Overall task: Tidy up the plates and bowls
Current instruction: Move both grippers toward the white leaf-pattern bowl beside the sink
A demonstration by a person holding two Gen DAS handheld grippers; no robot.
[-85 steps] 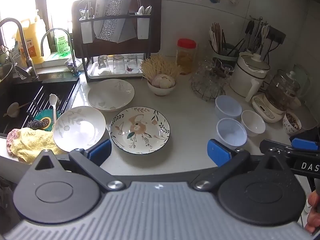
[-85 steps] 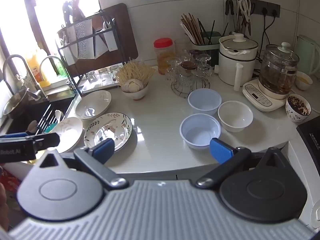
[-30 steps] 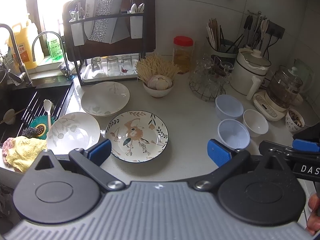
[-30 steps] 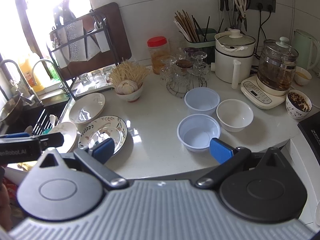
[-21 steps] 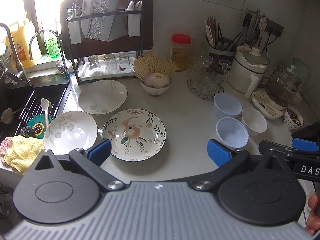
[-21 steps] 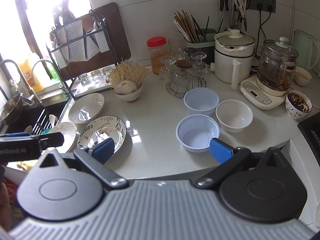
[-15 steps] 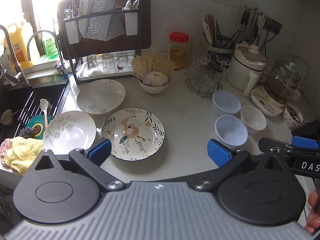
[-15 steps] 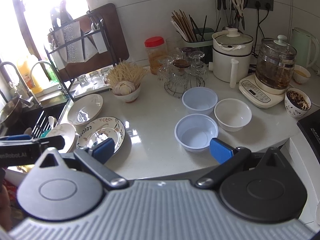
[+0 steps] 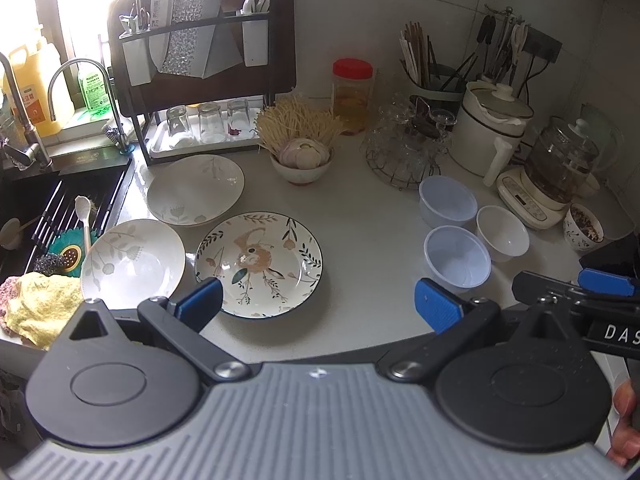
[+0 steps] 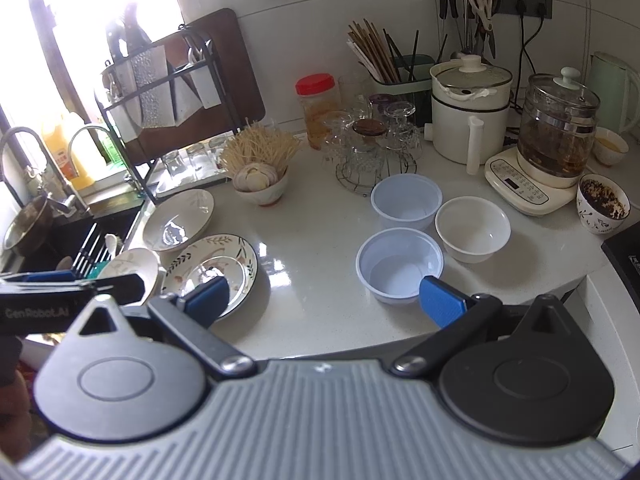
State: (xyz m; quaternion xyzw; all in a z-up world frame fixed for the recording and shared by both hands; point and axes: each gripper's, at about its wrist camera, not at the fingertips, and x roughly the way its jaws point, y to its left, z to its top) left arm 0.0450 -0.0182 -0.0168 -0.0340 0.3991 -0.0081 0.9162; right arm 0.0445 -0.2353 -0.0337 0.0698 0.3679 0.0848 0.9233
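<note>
Three plates lie on the white counter's left: a floral plate (image 9: 259, 263) (image 10: 212, 268) in front, a pale leaf-print plate (image 9: 134, 262) by the sink, and another pale plate (image 9: 195, 190) (image 10: 178, 220) behind. On the right stand two bluish plastic bowls (image 9: 457, 259) (image 9: 448, 207) and a white bowl (image 9: 502, 233); the right wrist view shows the near bluish bowl (image 10: 400, 265), far bluish bowl (image 10: 406, 201) and white bowl (image 10: 473, 229). My left gripper (image 9: 318, 306) hangs open above the counter's front edge. My right gripper (image 10: 324, 298) is open too, nothing between its fingers.
A dish rack (image 9: 202, 64) with glasses stands at the back left beside the sink (image 9: 48, 216). A bowl of garlic and noodles (image 9: 301, 158), a red-lidded jar (image 9: 353, 96), a glass holder (image 9: 404, 148), a white cooker (image 9: 492, 128) and a glass kettle (image 9: 560, 168) line the back.
Both grippers have drifted slightly back and up, so the counter looks a little farther away. No plate or bowl has moved, and both grippers stay open.
</note>
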